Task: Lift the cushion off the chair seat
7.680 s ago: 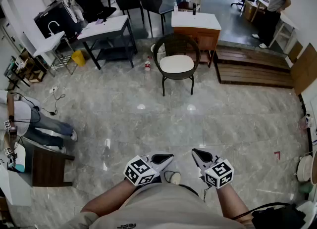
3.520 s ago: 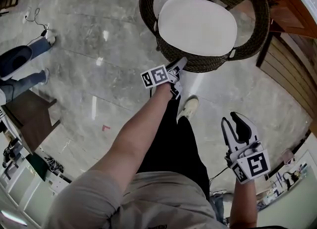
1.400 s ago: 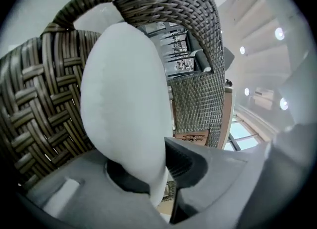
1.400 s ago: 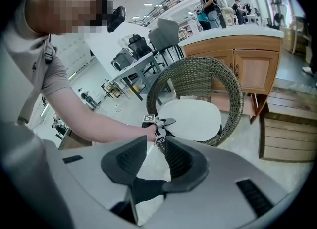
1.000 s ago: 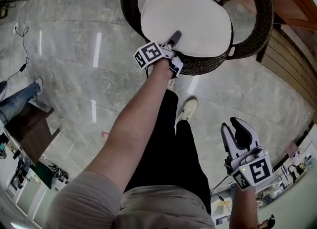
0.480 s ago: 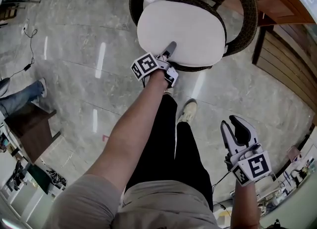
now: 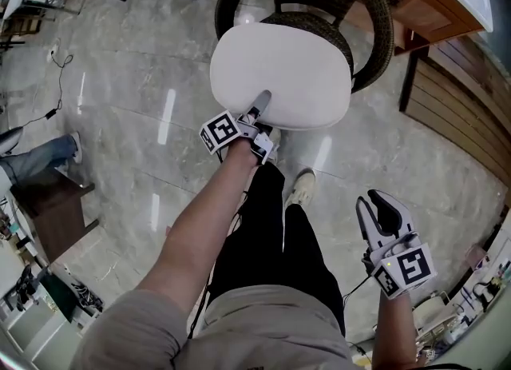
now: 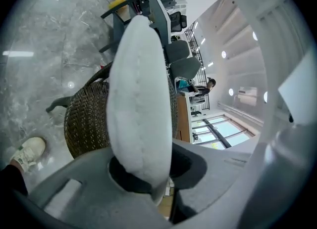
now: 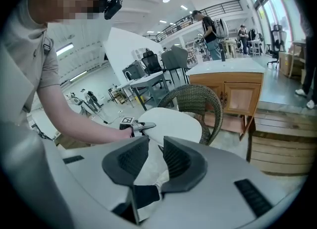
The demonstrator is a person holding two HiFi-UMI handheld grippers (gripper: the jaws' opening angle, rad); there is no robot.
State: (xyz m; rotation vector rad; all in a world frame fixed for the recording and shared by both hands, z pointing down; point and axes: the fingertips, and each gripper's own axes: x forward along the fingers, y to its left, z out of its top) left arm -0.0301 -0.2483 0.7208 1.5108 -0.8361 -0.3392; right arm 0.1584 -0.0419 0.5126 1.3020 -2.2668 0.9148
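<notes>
I'm pinching the near rim of the white seat cushion (image 7: 281,73) with the left gripper (image 7: 259,106). Its fingers (image 8: 190,166) are pressing onto the padded edge from both sides. In the left gripper view the cushion is rising edge-on out of that grip, with the wicker chair (image 7: 367,17) behind it.

In the head view the cushion is hanging over the front half of the chair, covering most of the seat. From the right gripper view it is looking raised off the seat, held only at that one rim. I cannot tell whether its far edge is touching the backrest.

I'm carrying the right gripper (image 7: 385,212) low at my right side, well apart from the cushion. Its fingers are spread and closing, with nothing between them.

The wearer's light shoe (image 7: 302,188) is standing on the grey marble floor (image 7: 144,121) just below the cushion's near rim. A wooden cabinet (image 7: 415,1) is sitting behind the chair.
</notes>
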